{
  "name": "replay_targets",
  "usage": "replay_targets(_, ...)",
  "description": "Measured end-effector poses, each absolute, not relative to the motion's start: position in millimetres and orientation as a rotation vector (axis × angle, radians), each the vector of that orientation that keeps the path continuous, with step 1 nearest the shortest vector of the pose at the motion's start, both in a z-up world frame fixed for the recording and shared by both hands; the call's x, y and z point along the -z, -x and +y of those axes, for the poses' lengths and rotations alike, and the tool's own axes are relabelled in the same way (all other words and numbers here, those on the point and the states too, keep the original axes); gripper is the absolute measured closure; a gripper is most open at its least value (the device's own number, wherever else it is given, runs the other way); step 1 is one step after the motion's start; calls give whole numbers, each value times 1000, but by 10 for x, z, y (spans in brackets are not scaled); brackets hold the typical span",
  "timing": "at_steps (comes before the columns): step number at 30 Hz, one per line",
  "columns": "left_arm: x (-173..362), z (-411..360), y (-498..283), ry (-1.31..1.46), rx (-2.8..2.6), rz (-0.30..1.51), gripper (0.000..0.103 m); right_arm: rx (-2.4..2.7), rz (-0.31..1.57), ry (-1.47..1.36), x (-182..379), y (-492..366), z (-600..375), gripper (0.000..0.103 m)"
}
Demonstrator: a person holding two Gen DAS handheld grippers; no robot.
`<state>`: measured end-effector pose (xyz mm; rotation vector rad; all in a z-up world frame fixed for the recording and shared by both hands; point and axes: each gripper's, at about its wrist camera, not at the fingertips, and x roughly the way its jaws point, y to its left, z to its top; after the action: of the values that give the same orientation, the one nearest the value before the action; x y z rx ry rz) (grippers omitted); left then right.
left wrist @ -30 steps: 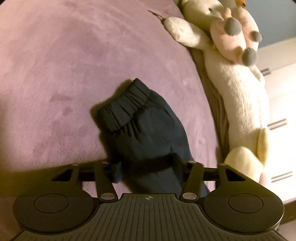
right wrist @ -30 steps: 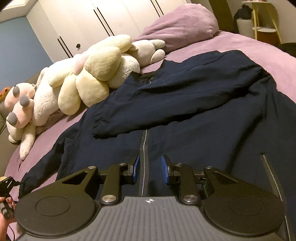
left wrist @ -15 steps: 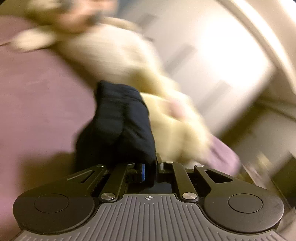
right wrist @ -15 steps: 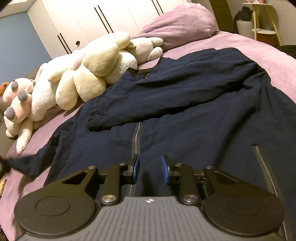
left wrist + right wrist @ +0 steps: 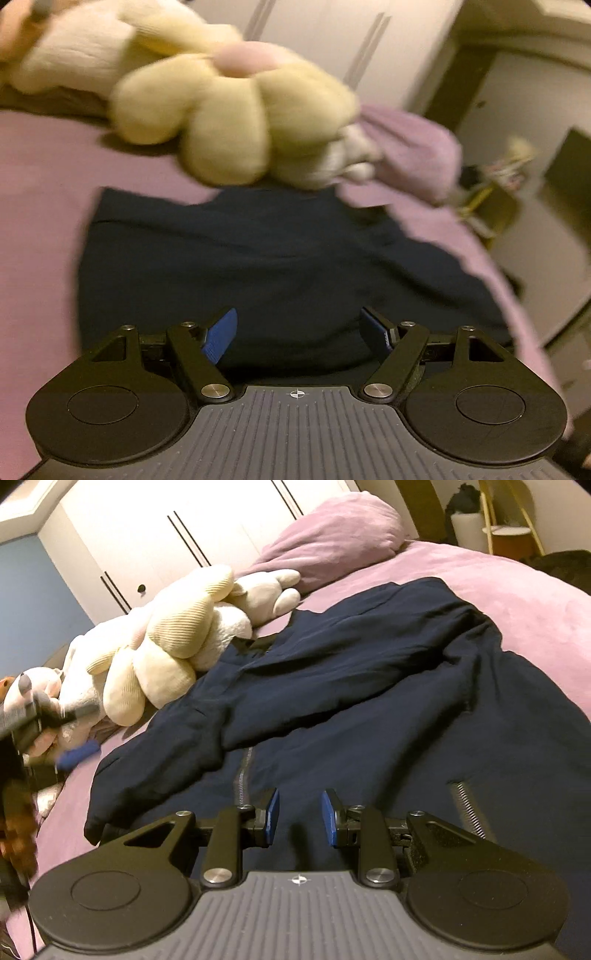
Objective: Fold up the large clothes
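Fingers (image 5: 221, 335) of the left gripper (image 5: 299, 334) are spread wide, empty, above the dark navy zip jacket (image 5: 369, 709) on the purple bed (image 5: 517, 590); right gripper (image 5: 300, 818) fingers (image 5: 271, 814) stand apart too.

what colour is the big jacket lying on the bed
Dark navy zip-front jacket, on the mauve bedspread; clearest in the right wrist view.

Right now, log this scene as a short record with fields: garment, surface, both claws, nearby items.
garment: dark navy zip-front jacket, spread out, both sleeves folded across the front
surface: bed with a pinkish-purple plush blanket
left claw: open, empty, over the jacket
right claw: open, empty, above the jacket's lower front, beside the zip
nearby: cream flower-shaped plush toy at the jacket's collar end; purple pillow behind it
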<state>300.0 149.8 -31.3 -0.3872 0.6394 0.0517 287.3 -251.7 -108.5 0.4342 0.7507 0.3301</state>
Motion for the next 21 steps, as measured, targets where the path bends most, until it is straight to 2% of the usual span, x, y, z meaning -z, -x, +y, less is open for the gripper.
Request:
replay_targets(6, 538, 1764, -2682, 299, -230, 684, 24, -407, 792, -521, 1132, -3246, -2277, 74)
replay_targets(7, 552, 1810, -2623, 302, -244, 692, 24, -436, 807, -551, 1149, -3338, -2183, 72)
replay_targets(9, 662, 1883, -2575, 334, -265, 706, 24, -485, 842, -612, 1199, -3531, -2000, 59)
replay_targets(11, 742, 1921, -2551, 353, -279, 709, 23, -503, 878, -659, 1259, -3717, -1798, 58)
replay_targets(15, 845, 1958, -2566, 359, -307, 705, 18, -472, 921, -685, 1330, -3972, -1503, 58)
replay_targets(19, 941, 2014, -2562, 393, -323, 728, 18, -499, 941, -639, 1328, -4070, -1280, 59)
replay_targets(21, 955, 2025, -2530, 388, -334, 727, 18, -494, 945, -592, 1312, -4107, -1189, 70)
